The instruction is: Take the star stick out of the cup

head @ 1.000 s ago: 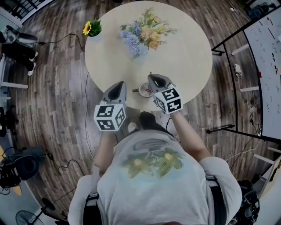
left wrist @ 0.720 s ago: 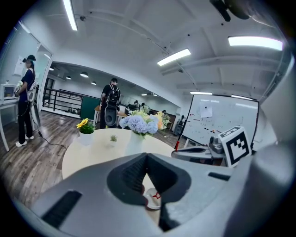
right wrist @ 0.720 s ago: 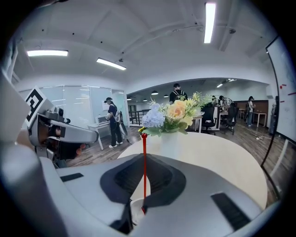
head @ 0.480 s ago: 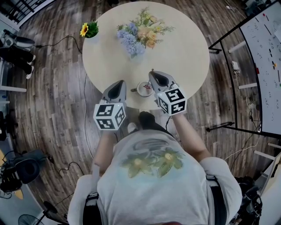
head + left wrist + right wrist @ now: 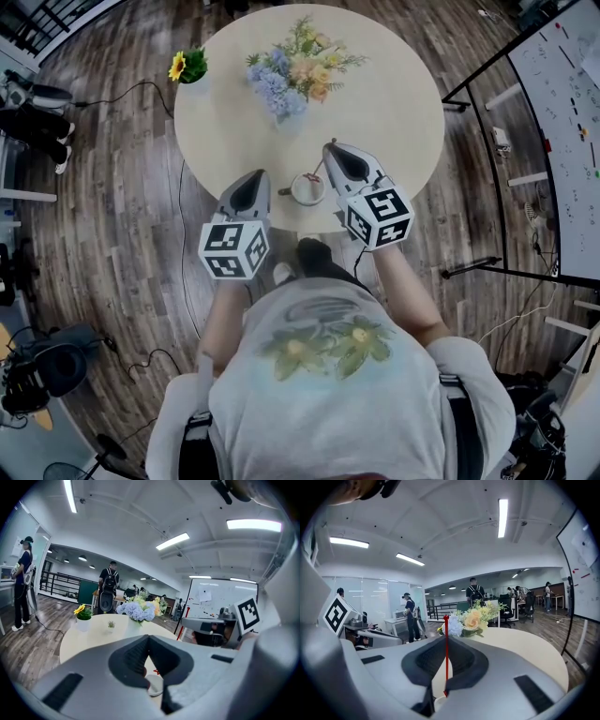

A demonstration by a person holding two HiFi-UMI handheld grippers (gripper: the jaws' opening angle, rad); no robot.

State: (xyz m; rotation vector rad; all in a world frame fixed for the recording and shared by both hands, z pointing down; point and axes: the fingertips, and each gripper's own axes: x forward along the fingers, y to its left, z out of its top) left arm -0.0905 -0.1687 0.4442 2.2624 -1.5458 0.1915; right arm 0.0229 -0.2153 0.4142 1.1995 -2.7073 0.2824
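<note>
A white cup (image 5: 307,189) stands near the front edge of the round table (image 5: 394,112). My right gripper (image 5: 328,148) hovers just right of it, shut on a thin red stick (image 5: 446,658). The stick stands upright between the jaws, its red top (image 5: 446,618) above them and its lower end just over the cup's rim (image 5: 439,701). My left gripper (image 5: 251,187) sits left of the cup at the table edge, its jaws (image 5: 149,637) shut with nothing in them. The cup (image 5: 154,685) shows below them.
A vase of blue, peach and yellow flowers (image 5: 291,70) stands at the table's middle, and a small sunflower pot (image 5: 190,67) at its far left. A whiteboard on a stand (image 5: 562,94) is to the right. People stand in the background (image 5: 109,592).
My right gripper has risen a little and drifted right with the red stick still in it. The left gripper has stayed where it was.
</note>
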